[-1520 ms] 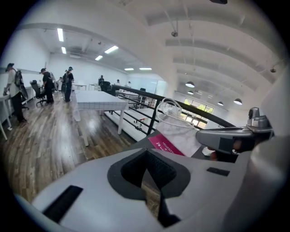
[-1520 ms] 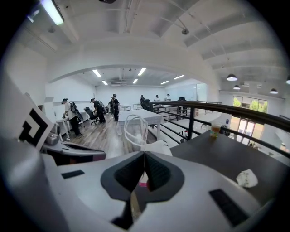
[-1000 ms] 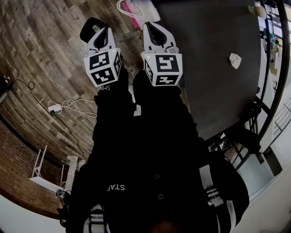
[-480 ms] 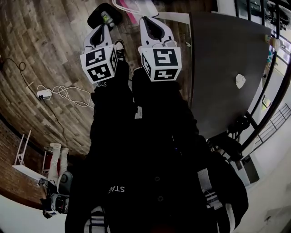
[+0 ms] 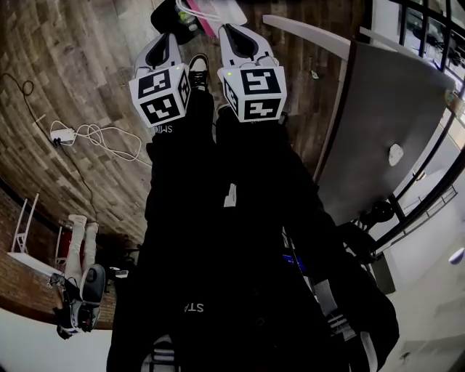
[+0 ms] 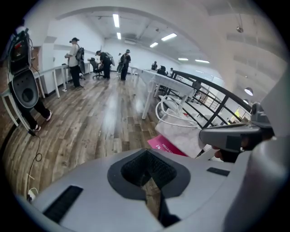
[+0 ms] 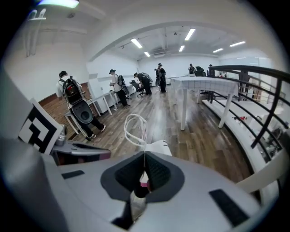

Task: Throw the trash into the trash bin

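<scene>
1. Up at the top of the head view, my left claw [image 5: 166, 38] and my right claw [image 5: 232, 30] sit side by side, close but not touching. Both point away from me and down toward the wood-plank floor [image 5: 80, 65].
2. Left claw: jaws fully together. The dark ribbed pads [image 6: 131, 171] meet along one seam, with nothing between them.
3. Right claw: jaws together and gripping nothing. The ribbed pads [image 7: 159, 174] meet at the tip. A pink-and-white sliver shows in the slot behind them; I cannot tell what it is.
4. Trash [image 5: 396, 154]: a small crumpled white lump on the smooth grey table [image 5: 363, 109] at my right, well apart from both claws. It looks roundish, and I can read no long axis or heading from it.
5. Black bin [image 5: 168, 16]: it stands on the floor just beyond the left claw's tip and is cut off by the picture edge.
6. White bag [image 6: 181, 131]: soft-sided with looped cord handles, it lies on the floor beside the bin.
</scene>
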Motion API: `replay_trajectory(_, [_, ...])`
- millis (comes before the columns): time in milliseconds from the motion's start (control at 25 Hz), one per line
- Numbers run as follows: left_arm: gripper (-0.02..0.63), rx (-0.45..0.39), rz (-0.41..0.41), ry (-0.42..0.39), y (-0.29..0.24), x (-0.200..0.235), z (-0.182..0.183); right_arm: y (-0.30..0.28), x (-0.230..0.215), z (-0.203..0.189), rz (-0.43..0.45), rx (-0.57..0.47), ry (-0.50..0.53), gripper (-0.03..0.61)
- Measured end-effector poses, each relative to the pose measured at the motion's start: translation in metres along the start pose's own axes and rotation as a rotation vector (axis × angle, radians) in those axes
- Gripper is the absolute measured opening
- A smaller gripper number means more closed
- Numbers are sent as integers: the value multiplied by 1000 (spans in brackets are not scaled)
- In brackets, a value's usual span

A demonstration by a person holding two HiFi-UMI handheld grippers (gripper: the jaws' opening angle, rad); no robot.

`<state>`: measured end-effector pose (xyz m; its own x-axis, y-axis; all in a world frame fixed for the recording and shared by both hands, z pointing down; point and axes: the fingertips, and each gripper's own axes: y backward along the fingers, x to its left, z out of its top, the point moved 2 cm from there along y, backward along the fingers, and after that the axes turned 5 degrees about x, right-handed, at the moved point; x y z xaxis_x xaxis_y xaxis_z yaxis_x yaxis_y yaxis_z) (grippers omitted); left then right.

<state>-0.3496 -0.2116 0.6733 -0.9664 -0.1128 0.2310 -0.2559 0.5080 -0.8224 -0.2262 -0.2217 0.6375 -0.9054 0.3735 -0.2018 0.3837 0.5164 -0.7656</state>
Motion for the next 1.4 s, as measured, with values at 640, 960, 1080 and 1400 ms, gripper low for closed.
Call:
replay_trajectory(640, [0, 80, 36, 81, -109, 55, -86, -135, 2, -90, 67, 93, -14, 18])
replay_trajectory(960, [0, 125, 38, 79, -143, 67, -117, -178, 1, -124, 93, 131, -18, 18])
replay_trajectory(1080, [0, 132, 38, 80, -151, 72, -124, -194, 2, -133, 99, 146, -14, 18])
replay_trajectory(1400, [0, 144, 42, 85, -163, 82, -136, -225, 4, -150, 117, 183, -3, 18])
